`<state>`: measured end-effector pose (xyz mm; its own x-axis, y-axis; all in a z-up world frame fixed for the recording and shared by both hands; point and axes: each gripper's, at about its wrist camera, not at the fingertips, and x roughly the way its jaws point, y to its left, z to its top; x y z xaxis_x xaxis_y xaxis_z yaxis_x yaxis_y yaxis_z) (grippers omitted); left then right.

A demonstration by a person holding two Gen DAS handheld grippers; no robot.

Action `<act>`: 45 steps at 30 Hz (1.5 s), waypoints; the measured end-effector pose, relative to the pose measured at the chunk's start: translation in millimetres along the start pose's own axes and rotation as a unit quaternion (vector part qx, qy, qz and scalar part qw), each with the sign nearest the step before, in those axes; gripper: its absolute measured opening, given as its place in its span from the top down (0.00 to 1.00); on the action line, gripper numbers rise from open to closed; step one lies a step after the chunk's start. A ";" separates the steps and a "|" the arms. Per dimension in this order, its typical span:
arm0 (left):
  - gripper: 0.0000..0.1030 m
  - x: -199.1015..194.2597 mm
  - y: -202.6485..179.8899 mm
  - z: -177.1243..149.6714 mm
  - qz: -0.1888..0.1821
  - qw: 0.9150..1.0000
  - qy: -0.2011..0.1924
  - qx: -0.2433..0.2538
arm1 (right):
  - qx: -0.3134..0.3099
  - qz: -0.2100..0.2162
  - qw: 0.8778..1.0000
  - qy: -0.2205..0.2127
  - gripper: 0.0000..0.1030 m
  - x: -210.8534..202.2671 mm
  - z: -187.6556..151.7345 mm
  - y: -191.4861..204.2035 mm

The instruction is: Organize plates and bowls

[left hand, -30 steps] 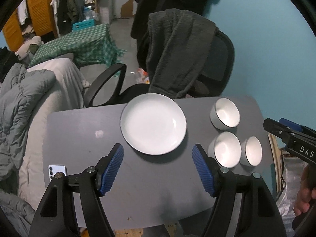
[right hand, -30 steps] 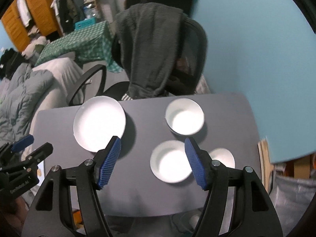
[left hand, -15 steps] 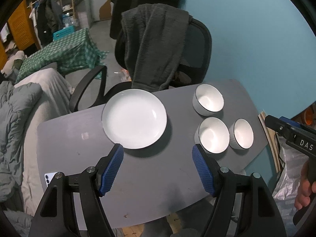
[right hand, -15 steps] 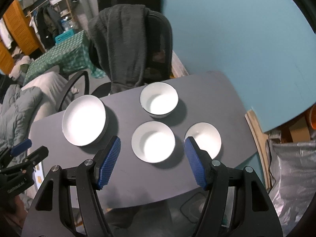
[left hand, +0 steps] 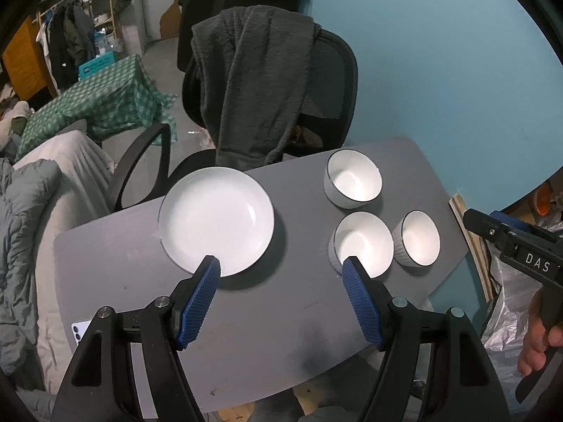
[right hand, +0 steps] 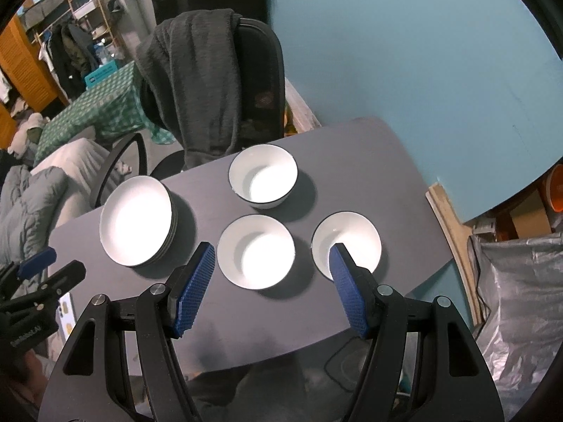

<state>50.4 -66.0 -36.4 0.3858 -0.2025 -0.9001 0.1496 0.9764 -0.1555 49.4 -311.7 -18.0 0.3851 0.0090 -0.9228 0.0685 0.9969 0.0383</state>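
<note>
A stack of white plates [left hand: 216,216] [right hand: 135,221] sits on the left of the grey table [left hand: 281,316] [right hand: 352,161]. Three white bowls stand to its right: a far one [left hand: 353,179] [right hand: 263,181], a middle one [left hand: 362,242] [right hand: 255,251] and a right one [left hand: 418,239] [right hand: 346,246]. My left gripper [left hand: 281,267] is open and empty, high above the table's near edge. My right gripper [right hand: 271,251] is open and empty, high above the middle bowl and the right one.
A black office chair [left hand: 327,81] [right hand: 260,81] with a grey garment over it stands behind the table. A phone [left hand: 78,328] [right hand: 67,311] lies at the table's near left corner. A bed with grey bedding [left hand: 21,246] is at the left, a teal wall at the right.
Both grippers have risen and pulled back from the table, so the plates and bowls look smaller and lower in view. Both stay open. The dishes have not moved.
</note>
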 end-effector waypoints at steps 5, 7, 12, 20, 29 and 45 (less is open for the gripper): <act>0.29 9.3 -9.1 7.7 -0.007 1.000 0.007 0.007 | 0.003 -0.004 1.000 0.004 0.35 3.3 4.0 -6.8; 0.29 14.9 -12.7 9.6 -0.008 1.000 0.013 0.009 | 0.004 -0.005 1.000 0.008 0.35 5.8 6.1 -11.5; 0.29 28.2 -20.8 16.4 -0.014 1.000 0.023 0.008 | 0.003 -0.009 1.000 0.015 0.35 11.8 10.5 -19.8; 0.29 54.0 -37.2 28.3 -0.015 0.999 0.045 0.008 | 0.004 -0.010 0.999 0.035 0.35 29.7 23.2 -38.7; 0.29 96.7 -52.5 37.2 -0.009 0.996 0.085 0.005 | -0.009 0.016 0.998 0.060 0.35 64.1 40.8 -59.3; 0.29 193.5 -57.3 5.5 -0.004 0.981 0.185 -0.053 | -0.175 0.102 0.968 0.149 0.35 176.6 37.6 -26.7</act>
<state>121.5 -161.6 -199.4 0.0255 -0.1880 -0.9818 0.0487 0.9812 -0.1866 150.2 -339.6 -167.6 0.0717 0.1780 -0.9814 -0.3163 0.9372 0.1469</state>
